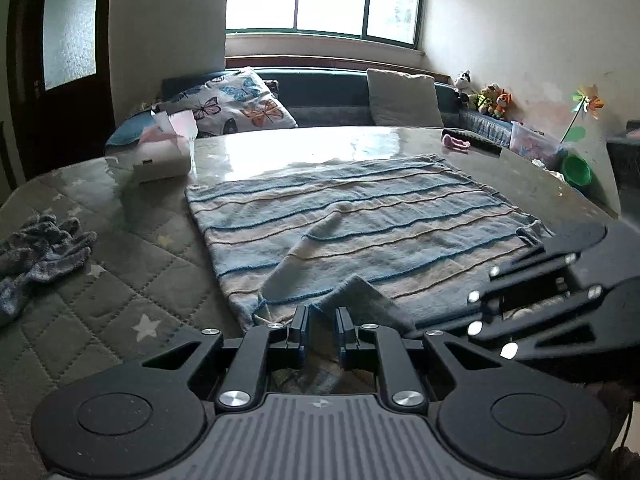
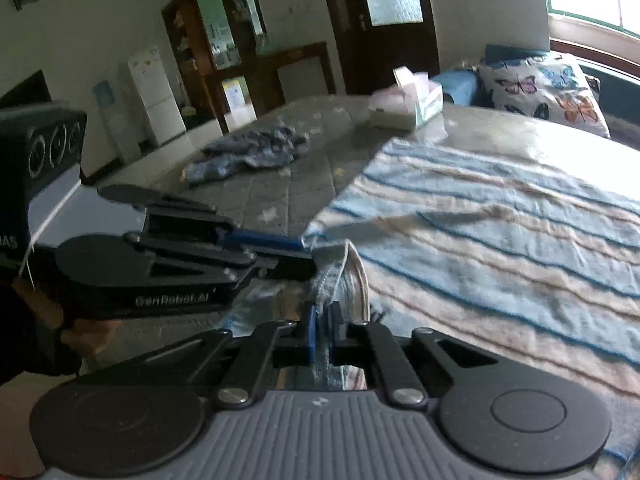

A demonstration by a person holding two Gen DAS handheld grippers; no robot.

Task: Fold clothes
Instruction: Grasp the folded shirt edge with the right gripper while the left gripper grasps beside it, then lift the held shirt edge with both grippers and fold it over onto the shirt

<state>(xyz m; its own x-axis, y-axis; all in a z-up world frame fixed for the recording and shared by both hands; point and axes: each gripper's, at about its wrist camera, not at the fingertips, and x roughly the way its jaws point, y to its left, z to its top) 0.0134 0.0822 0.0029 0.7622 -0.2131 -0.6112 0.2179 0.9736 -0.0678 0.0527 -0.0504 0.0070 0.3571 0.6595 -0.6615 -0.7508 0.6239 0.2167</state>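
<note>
1. A striped blue-and-beige cloth [image 1: 352,232] lies spread on the worktop [image 1: 120,280], which has a quilted star-print cover.
2. The left tool [image 1: 322,326] is clamped on the cloth's near edge, a raised fold of fabric pinched between its fingers.
3. The right tool [image 2: 323,326] is clamped on a bunched near corner of the same cloth, just beside the left tool.
4. A crumpled blue garment [image 1: 36,252] lies apart to the left.
5. A tissue box [image 1: 164,156] sits beyond, near a butterfly pillow [image 1: 236,100].
</note>
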